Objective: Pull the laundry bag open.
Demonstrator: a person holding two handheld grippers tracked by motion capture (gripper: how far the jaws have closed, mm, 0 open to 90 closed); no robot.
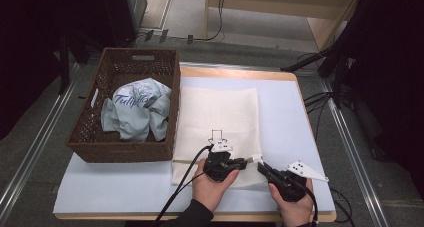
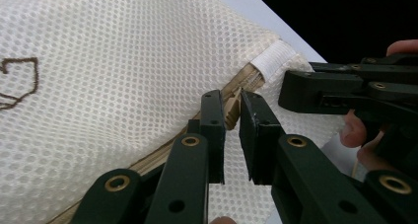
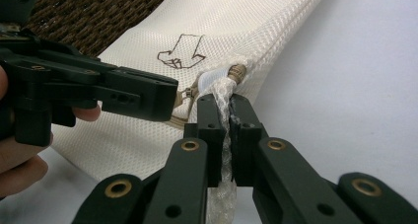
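Observation:
A cream mesh laundry bag (image 1: 220, 117) lies flat on the table, with a small drawn mark on it and its zipper along the near edge. My left gripper (image 1: 247, 161) comes in at the bag's near right corner, and its jaws are shut on the tan zipper pull (image 2: 231, 110). Just to the right, my right gripper (image 1: 261, 166) is shut on a pinch of the bag's mesh corner (image 3: 226, 93), beside the white tab (image 3: 212, 78) at the zipper's end. The two grippers' tips almost meet.
A brown wicker basket (image 1: 120, 152) stands left of the bag and touches its edge; a crumpled pale blue garment (image 1: 135, 112) lies in it. A white mat (image 1: 290, 117) covers the table. Cables trail from both grippers over the front edge.

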